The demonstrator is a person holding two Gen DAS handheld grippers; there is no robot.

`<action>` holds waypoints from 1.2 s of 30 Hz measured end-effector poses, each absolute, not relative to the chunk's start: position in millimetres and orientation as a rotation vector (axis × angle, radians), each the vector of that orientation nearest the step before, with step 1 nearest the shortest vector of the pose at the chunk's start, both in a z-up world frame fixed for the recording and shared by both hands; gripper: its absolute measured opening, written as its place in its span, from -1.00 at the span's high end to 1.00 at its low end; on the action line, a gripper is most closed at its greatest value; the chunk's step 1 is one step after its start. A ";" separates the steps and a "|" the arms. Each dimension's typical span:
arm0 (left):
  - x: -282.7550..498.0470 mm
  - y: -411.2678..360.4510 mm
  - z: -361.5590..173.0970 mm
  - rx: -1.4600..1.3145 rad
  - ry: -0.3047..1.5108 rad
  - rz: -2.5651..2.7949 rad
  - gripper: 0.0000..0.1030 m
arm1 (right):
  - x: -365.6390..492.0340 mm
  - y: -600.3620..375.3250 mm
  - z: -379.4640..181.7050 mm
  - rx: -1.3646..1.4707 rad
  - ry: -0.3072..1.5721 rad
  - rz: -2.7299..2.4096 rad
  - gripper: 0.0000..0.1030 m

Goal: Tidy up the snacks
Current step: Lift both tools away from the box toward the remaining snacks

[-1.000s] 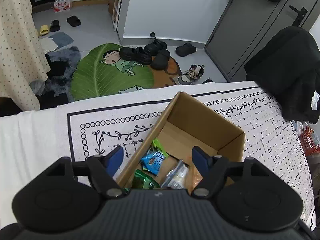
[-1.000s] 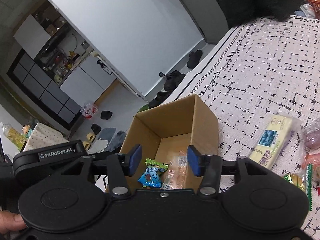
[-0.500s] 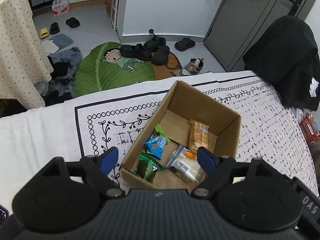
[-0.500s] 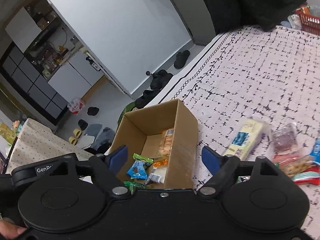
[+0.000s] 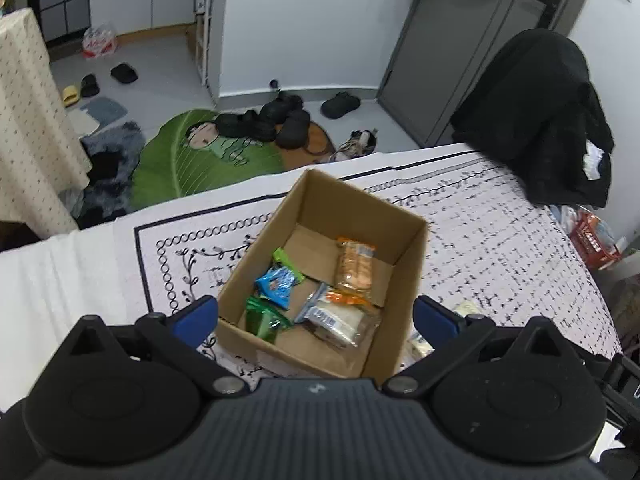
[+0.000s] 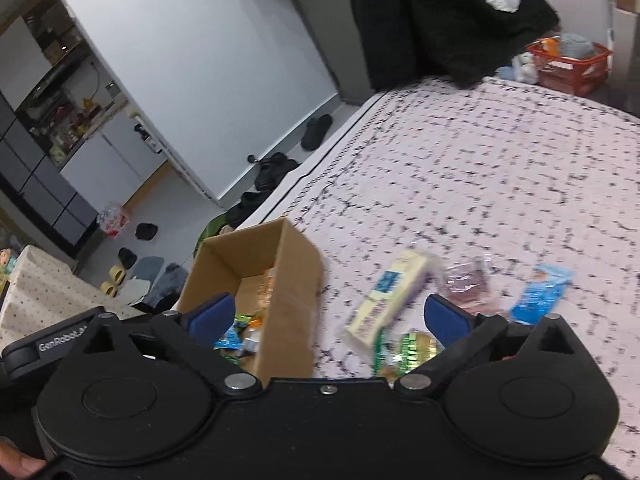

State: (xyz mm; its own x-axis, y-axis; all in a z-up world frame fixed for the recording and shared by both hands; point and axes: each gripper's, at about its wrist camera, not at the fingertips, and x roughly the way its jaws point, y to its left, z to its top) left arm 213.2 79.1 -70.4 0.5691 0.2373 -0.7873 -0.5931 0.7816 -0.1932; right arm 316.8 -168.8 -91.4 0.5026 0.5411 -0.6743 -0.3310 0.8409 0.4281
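Note:
An open cardboard box (image 5: 328,200) stands on the patterned tablecloth (image 5: 500,248). In it lie an orange cracker packet (image 5: 355,266), a blue packet (image 5: 278,282), a green packet (image 5: 264,318) and a clear white packet (image 5: 334,316). My left gripper (image 5: 315,315) hovers above the box's near end, its jaws opening wide and gripping nothing. My right gripper (image 6: 327,314) hangs over the box's right wall (image 6: 292,304), its jaws also opening and empty. Right of the box lie a yellow packet (image 6: 384,296), a pinkish clear packet (image 6: 466,280), a blue packet (image 6: 540,294) and a green-gold packet (image 6: 408,350).
A black garment (image 5: 552,120) hangs at the table's far right corner, and a red basket (image 6: 568,64) sits beyond it. Past the far table edge are a green leaf mat (image 5: 192,160) and shoes (image 5: 280,124) on the floor. A person's hand (image 6: 16,464) holds the right gripper.
Both grippers have drawn back and up from the box with their jaws widening. The orange and clear white packets now lie free in the box. The right view swung toward the loose snacks.

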 end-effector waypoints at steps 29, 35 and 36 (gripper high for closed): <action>218.1 -23.6 -82.4 -0.416 0.876 0.346 -1.00 | 330.6 -297.3 -121.6 0.544 0.995 0.315 -0.99; 222.6 -36.2 -99.2 -0.435 0.926 0.353 -1.00 | 328.9 -316.7 -141.9 0.618 1.041 0.284 -0.98; 222.8 -38.2 -102.6 -0.434 0.931 0.355 -1.00 | 329.9 -319.2 -144.6 0.627 1.047 0.274 -0.98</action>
